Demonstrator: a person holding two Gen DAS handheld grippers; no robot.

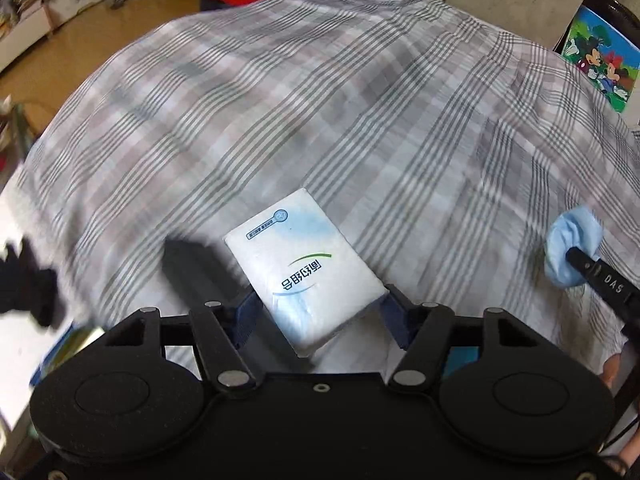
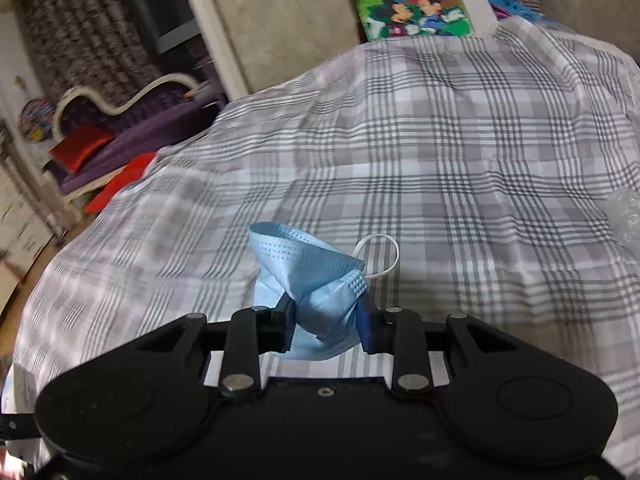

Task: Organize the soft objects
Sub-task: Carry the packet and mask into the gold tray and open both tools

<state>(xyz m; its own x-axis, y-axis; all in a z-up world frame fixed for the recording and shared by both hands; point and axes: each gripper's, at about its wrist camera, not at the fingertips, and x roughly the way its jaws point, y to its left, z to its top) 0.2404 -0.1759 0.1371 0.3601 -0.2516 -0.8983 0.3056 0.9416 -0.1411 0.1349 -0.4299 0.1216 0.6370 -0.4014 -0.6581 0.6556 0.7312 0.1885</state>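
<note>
A white tissue pack point(image 1: 306, 268) with blue and green print hangs above the plaid cloth point(image 1: 320, 100), and my left gripper point(image 1: 318, 312) is shut on its near end, both dark blue pads pressing its sides. My right gripper point(image 2: 326, 320) is shut on a crumpled light blue face mask point(image 2: 308, 276), whose white ear loop point(image 2: 384, 256) sticks out to the right. In the left wrist view that mask point(image 1: 572, 252) and the right gripper's black finger point(image 1: 600, 280) show at the right edge.
The grey and white plaid cloth point(image 2: 440, 160) covers the whole surface. A cartoon picture box point(image 2: 412, 0) stands at its far edge. Red cushions point(image 2: 116, 188) and a purple sofa point(image 2: 152, 128) lie beyond the left side. A black object point(image 1: 28, 280) blurs at the left.
</note>
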